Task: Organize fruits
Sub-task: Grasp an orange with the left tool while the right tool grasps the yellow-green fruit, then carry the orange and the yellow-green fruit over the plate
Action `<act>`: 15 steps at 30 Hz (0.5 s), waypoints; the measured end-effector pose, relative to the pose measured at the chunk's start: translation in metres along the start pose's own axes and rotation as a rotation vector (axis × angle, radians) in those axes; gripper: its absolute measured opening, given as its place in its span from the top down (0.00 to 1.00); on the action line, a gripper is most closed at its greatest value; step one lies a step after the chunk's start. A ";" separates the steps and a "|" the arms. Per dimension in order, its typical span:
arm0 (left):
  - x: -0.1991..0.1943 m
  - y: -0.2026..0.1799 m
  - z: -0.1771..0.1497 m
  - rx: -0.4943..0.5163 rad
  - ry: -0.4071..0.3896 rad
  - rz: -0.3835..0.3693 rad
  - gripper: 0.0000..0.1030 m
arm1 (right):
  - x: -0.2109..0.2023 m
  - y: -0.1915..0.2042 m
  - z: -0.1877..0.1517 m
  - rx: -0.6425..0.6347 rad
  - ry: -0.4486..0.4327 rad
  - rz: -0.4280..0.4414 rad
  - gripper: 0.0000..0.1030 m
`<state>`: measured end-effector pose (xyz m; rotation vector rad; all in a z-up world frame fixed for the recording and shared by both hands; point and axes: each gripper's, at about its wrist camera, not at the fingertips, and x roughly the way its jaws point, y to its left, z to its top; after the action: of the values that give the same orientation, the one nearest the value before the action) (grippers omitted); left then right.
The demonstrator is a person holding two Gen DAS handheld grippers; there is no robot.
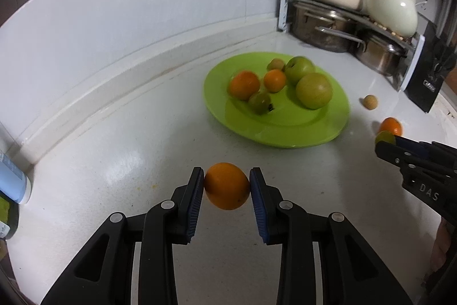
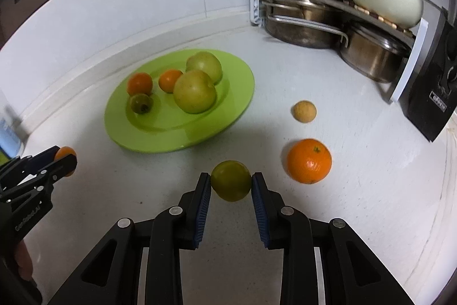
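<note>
One green plate (image 2: 137, 133); six fruits on it, two large green (image 2: 194, 92), two small orange (image 1: 244, 85), one small green (image 1: 259, 102), one small tan (image 1: 275, 64); two loose fruits on tabletop (image 2: 357, 190), one orange (image 2: 309, 161), one tan (image 2: 304, 111); two grippers, each holding one fruit

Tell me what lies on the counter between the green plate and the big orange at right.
Only one small tan fruit, off the direct line toward the pots; otherwise the counter between green plate and big orange is bare, per the right wrist view.

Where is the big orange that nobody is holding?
In the right wrist view the big orange lies on the white counter, just right of the right gripper and its green fruit, with a small tan fruit behind it.
</note>
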<state>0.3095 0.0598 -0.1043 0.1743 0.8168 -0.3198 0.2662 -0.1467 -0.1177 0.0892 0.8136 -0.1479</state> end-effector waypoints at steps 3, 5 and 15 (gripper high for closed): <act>-0.010 -0.004 0.005 0.003 -0.024 -0.013 0.68 | -0.009 0.002 0.004 -0.020 -0.024 0.023 0.71; -0.016 -0.006 0.010 0.007 -0.042 -0.025 0.68 | -0.015 0.005 0.007 -0.034 -0.038 0.043 0.71; -0.009 -0.011 0.037 0.025 -0.073 -0.075 0.68 | -0.018 0.021 0.028 -0.099 -0.076 0.139 0.71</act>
<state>0.3257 0.0414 -0.0729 0.1550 0.7484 -0.4055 0.2778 -0.1281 -0.0849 0.0466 0.7353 0.0204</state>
